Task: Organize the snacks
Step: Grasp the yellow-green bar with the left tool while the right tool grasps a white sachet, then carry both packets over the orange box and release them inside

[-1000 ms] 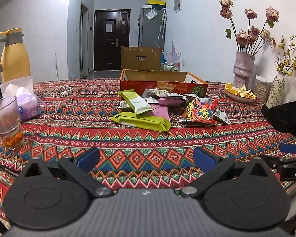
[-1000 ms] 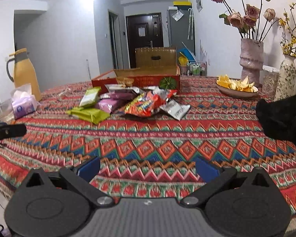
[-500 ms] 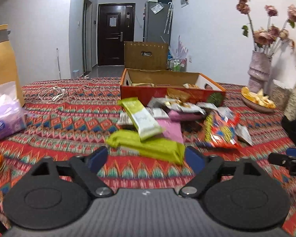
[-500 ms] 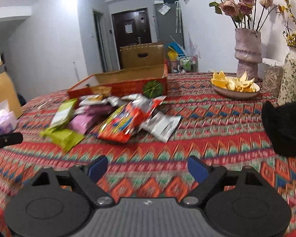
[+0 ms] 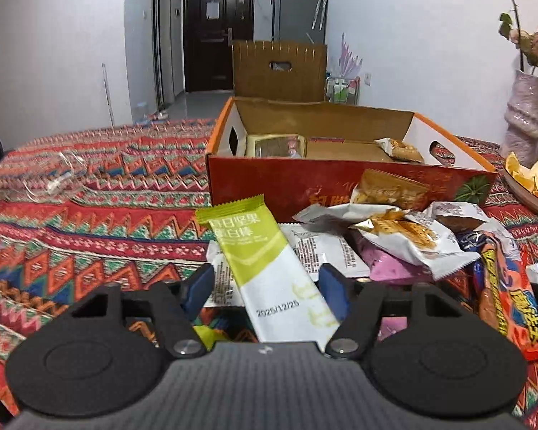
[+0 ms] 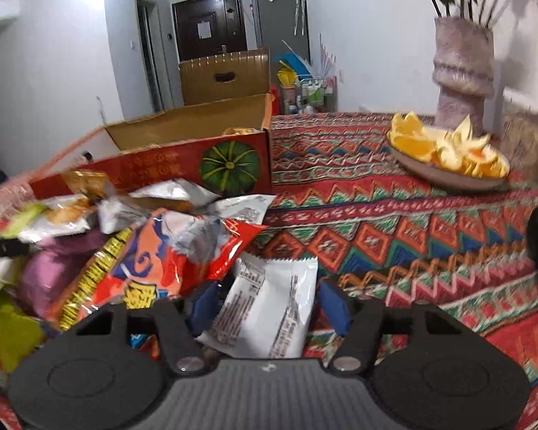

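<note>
Most of the tidying is yet to do, by the look of it. The box (image 5: pixel 344 182) stands open on the patterned cloth (image 5: pixel 89 215) with only a couple of packets inside: one wrapped bar (image 5: pixel 276 145) at its left end and a small biscuit pack (image 5: pixel 400 148) toward the right. The rest of the snacks lie heaped just in front of its near wall. The left gripper (image 5: pixel 265 286) has its jaws to either side of a green-and-white bar (image 5: pixel 265 265) that rests on top of the heap; they have just been closing, yet a gap shows on the left side, so I would not call it gripped. The right gripper (image 6: pixel 269 302) brackets a white packet (image 6: pixel 269 308) at the heap's near right edge, also just narrowing, the pads close to it but not visibly pressing. Beside it lies a big orange bag (image 6: pixel 154 268), with a purple pack (image 6: pixel 50 268) and several silver ones beyond. If both grabs take, two more go into the box; many pieces would remain.
</note>
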`<state>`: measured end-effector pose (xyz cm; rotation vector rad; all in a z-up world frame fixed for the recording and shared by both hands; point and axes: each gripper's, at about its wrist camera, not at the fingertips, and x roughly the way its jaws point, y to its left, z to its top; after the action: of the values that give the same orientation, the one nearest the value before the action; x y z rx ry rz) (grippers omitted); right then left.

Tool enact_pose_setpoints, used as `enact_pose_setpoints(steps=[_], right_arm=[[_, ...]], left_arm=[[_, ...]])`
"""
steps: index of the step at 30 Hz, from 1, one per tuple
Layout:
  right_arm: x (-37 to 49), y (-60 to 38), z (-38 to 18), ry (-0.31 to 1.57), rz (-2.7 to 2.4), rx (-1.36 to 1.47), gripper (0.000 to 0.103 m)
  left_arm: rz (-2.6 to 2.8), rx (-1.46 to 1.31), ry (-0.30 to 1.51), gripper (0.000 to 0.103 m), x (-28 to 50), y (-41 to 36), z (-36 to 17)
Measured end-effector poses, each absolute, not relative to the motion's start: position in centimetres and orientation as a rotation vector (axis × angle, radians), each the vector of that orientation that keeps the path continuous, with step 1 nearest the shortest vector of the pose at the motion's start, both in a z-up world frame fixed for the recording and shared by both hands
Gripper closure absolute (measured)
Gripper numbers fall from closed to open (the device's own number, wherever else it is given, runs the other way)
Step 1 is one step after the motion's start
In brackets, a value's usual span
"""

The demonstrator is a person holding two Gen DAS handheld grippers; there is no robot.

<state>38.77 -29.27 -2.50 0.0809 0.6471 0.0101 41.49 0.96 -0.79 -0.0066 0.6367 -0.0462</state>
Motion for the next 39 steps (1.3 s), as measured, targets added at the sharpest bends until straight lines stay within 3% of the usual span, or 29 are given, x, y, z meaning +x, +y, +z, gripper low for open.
enact_pose_setpoints(steps=[1,4,9,13,25,39], right_arm=[[38.9,-29.1,-2.6,0.646,0.000,0.061,0.053],[39.1,-29.1,-2.6,0.648,-0.001,0.023,0.055],[38.4,-29.3,-2.6,0.647,0.009,0.017,0.059],[37.1,-29.0,-1.9,0.649,0.006,-0.014,0.068],[25.0,-29.8,0.1,0.619,0.036,-0.013,0.069],[15.9,-27.3,2.7,0.534,0.109,-0.017,0.069]], left_arm=[[-0.055,-0.025,0.643,0.054,41.7,1.1,-1.0],[-0.059,-0.030,0.633,0.065,41.9,1.3,-1.3],[-0.058,-0.025,0.640,0.067,41.3,1.4,-0.8],[-0.064,-0.013,0.602,0.067,38.6,1.5,0.7],[-0.089,-0.110,0.560,0.067,23.7,1.9,4.1],[-0.143,-0.109,0.526,0.066,16.1,1.5,4.6]])
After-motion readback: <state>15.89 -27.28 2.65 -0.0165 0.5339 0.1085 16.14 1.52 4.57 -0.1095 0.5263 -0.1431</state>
